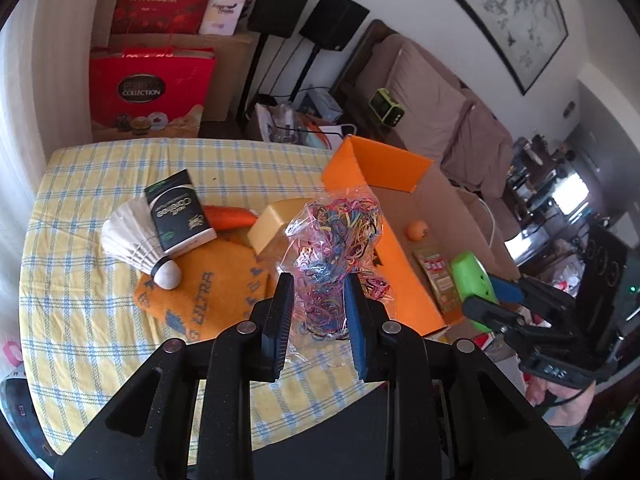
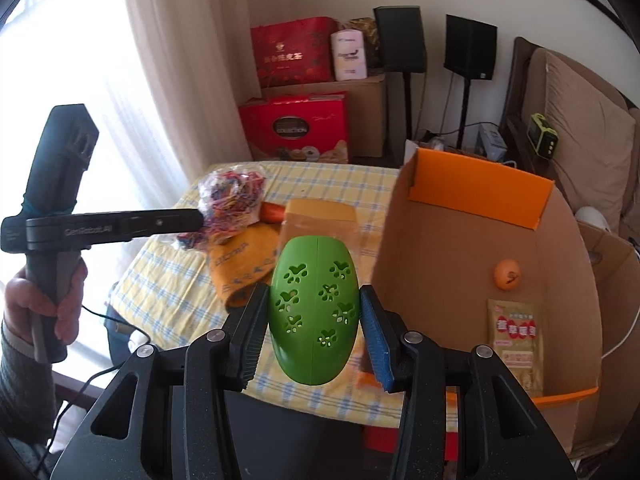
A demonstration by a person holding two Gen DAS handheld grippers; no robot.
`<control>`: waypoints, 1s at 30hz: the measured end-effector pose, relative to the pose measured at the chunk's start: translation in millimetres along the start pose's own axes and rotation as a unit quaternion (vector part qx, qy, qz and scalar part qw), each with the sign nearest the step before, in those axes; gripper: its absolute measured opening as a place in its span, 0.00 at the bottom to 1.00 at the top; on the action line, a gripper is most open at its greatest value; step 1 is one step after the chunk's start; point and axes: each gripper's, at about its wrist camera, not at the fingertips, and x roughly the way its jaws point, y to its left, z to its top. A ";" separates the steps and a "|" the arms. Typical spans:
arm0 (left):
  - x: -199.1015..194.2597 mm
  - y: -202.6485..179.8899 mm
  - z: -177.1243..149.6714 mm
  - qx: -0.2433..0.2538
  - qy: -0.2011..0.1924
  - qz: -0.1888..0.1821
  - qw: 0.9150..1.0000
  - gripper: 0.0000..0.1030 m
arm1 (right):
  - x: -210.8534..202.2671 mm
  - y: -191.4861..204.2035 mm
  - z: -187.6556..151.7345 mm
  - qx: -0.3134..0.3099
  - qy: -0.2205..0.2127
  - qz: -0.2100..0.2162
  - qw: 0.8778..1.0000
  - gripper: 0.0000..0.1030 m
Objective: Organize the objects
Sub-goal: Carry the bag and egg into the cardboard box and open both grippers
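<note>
Rubber bands in a clear bag point(image 1: 336, 240) are clamped between the left gripper point(image 1: 318, 300) jaws above the checked tablecloth point(image 1: 100, 320). A green perforated egg-shaped case point(image 2: 314, 312) is gripped by the right gripper point(image 2: 314, 332) beside the open cardboard box point(image 2: 568, 240), where an orange ball point(image 2: 507, 275) and a sachet point(image 2: 516, 344) are seen.

Your left wrist camera is sitting just behind the left tongs point(image 1: 318, 292), looking forward and steeply down along them at the checked surface point(image 1: 80, 208), close above it. The orange box point(image 1: 384, 164) is lying at two o'clock and the right tongs point(image 1: 490, 294) at three o'clock. Your right wrist camera is riding behind the right tongs point(image 2: 316, 308), also tilting down, facing the box point(image 2: 472, 196) at one o'clock, with the left tongs point(image 2: 200, 216) at nine o'clock. Both views are sharing the surface point(image 2: 168, 268), the box and the red cartons point(image 1: 148, 92) by the back wall.
</note>
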 end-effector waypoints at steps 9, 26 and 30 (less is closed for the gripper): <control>33.5 -68.9 11.2 0.054 0.025 -0.044 0.997 0.23 | -20.2 -79.5 -7.9 0.067 -0.001 -0.070 0.995 0.44; 145.9 -169.8 12.1 0.126 0.118 -0.037 0.984 0.23 | 16.2 -162.1 -35.3 0.122 0.062 -0.140 0.981 0.44; 169.9 -179.2 7.3 0.136 0.141 -0.017 0.980 0.23 | 28.1 -167.9 -38.7 0.120 0.073 -0.151 0.978 0.44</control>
